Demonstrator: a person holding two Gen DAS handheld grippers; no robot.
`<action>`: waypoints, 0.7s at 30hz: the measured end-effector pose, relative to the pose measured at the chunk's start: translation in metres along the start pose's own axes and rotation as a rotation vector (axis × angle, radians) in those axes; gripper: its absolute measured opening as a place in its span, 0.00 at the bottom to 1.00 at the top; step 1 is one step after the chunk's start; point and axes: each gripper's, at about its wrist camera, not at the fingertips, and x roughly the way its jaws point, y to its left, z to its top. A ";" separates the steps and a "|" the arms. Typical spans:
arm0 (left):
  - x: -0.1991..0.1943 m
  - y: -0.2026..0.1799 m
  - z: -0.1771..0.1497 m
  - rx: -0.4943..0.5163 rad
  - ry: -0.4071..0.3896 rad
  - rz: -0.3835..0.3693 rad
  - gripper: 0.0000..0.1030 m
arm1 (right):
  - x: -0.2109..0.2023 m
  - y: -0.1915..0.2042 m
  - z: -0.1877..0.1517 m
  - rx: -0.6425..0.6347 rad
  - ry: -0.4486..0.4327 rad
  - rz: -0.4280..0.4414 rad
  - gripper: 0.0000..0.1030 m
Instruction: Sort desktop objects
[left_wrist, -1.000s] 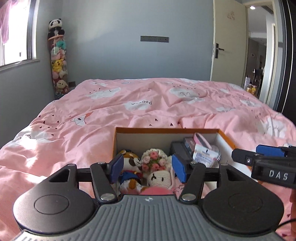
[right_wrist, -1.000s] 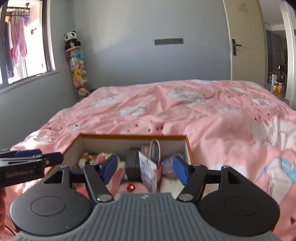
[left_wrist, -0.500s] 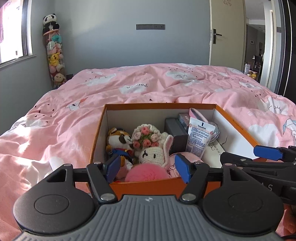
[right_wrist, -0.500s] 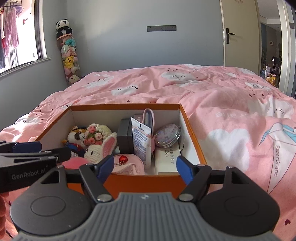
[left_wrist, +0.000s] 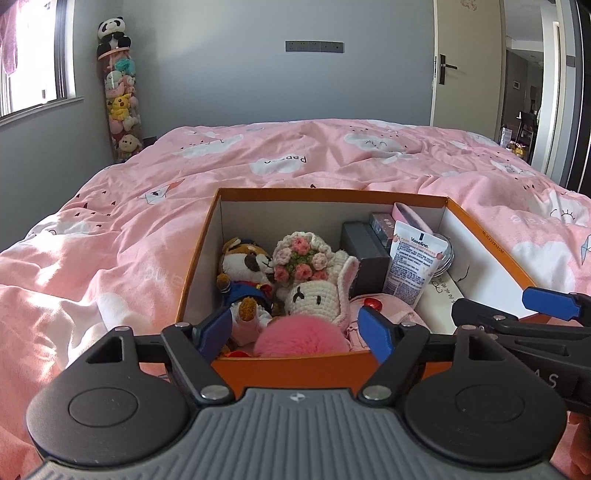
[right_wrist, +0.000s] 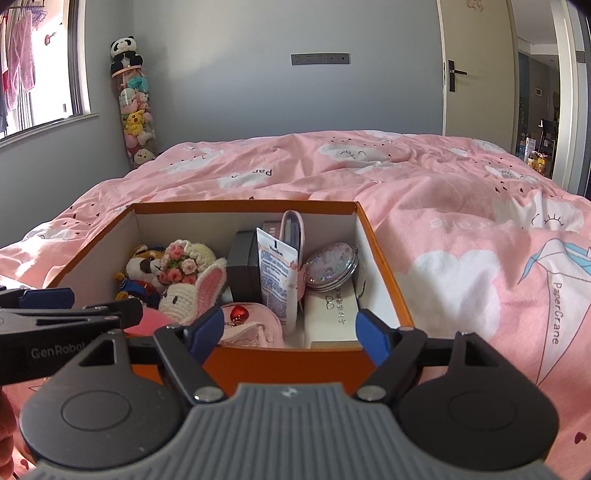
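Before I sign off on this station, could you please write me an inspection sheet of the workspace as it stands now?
Surface: pink bedspread, rumpled.
Job's things: orange box on the bedspread, open, holding a crochet bunny, a tiger plush, a pink pompom, a Vaseline tube, a round mirror, a dark case, a pink pouch and a white carton.
Clutter: nothing seen.
Grippers: left gripper and right gripper open, nothing between the pads; jaws have just been opening.
Cables: nothing seen.
Surroundings: toy tube in the corner, door ajar.
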 end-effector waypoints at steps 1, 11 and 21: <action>0.000 0.000 0.000 -0.001 0.000 0.002 0.87 | 0.000 0.000 0.000 0.000 0.000 0.000 0.78; 0.004 0.002 -0.002 -0.017 0.016 0.007 0.88 | 0.004 -0.001 -0.002 -0.006 0.001 -0.005 0.80; 0.006 0.002 0.000 -0.024 0.034 0.011 0.88 | 0.005 -0.001 -0.002 -0.007 0.003 -0.006 0.80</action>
